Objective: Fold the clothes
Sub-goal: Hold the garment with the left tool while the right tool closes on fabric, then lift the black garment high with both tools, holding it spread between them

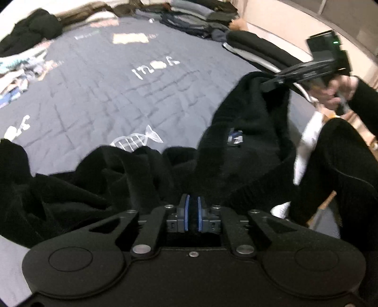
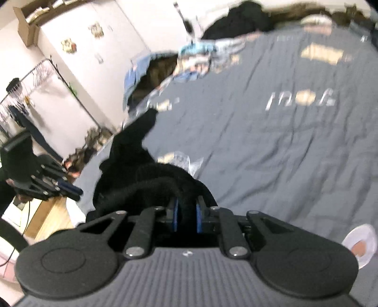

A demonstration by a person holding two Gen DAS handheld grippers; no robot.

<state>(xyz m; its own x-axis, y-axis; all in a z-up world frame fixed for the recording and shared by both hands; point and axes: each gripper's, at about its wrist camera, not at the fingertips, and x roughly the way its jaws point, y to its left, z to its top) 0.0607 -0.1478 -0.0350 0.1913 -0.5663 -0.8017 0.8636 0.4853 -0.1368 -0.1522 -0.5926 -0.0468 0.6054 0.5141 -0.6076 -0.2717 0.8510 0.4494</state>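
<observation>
Your left gripper [image 1: 193,213] has its blue pads nearly pressed together, with a thin fold of the black garment [image 1: 236,151] pinched between them. From that pinch the dark fabric spills forward in a rumpled heap across the near edge of the grey quilted bedspread [image 1: 106,94], then rises to your right, where a small blue-and-white label [image 1: 235,138] shows on it. Up there your right gripper [image 1: 271,83] pinches another part of the same garment and lifts it above the bed, your hand [image 1: 335,94] wrapped around its handle. In the right wrist view, a thick roll of the black cloth sits between that gripper's blue pads [image 2: 175,216], which clamp it, and the rest hangs down to the left over the bedspread's edge. Folded clothes [image 1: 193,16] are stacked along the bed's far side, and a loose pile of light-coloured clothing [image 1: 21,68] lies at the far left.
</observation>
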